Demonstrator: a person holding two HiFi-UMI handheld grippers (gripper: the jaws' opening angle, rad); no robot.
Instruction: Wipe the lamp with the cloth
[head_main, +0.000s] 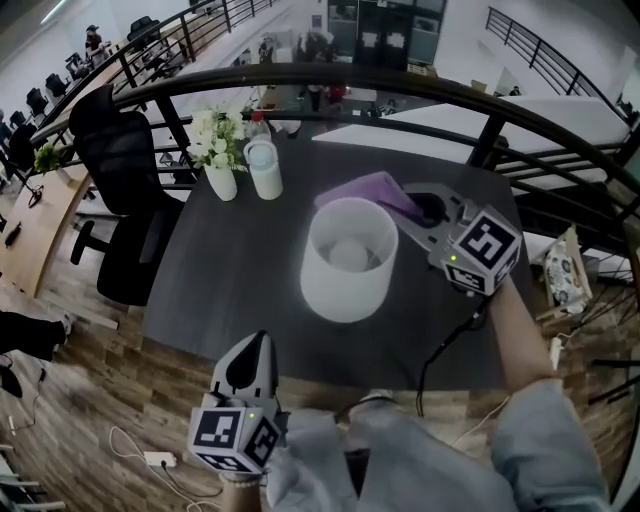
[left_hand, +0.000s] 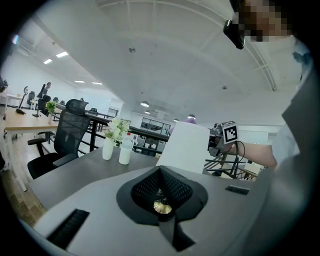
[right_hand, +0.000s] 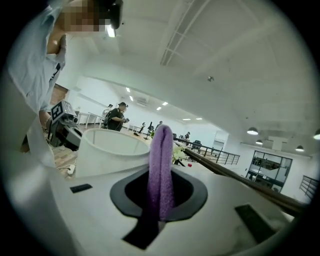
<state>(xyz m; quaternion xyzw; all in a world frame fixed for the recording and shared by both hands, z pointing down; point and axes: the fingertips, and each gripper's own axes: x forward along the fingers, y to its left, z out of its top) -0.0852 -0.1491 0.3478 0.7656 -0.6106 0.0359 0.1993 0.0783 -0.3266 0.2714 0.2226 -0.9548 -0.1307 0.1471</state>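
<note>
The lamp (head_main: 348, 260), with a white round shade, stands in the middle of the dark table (head_main: 230, 290). My right gripper (head_main: 428, 207) is at the shade's far right rim, shut on a purple cloth (head_main: 375, 190) that lies against the rim's back edge. In the right gripper view the cloth (right_hand: 161, 170) stands up between the jaws, with the lamp (right_hand: 112, 150) just to its left. My left gripper (head_main: 255, 348) hovers at the table's near edge, apart from the lamp, shut with nothing in it. The left gripper view shows the lamp (left_hand: 182, 145) ahead.
A white vase of flowers (head_main: 218, 150) and a white bottle (head_main: 264, 168) stand at the table's far left. A black office chair (head_main: 125, 170) is left of the table. A dark curved railing (head_main: 400, 85) runs behind it. Cables lie on the wooden floor (head_main: 140, 455).
</note>
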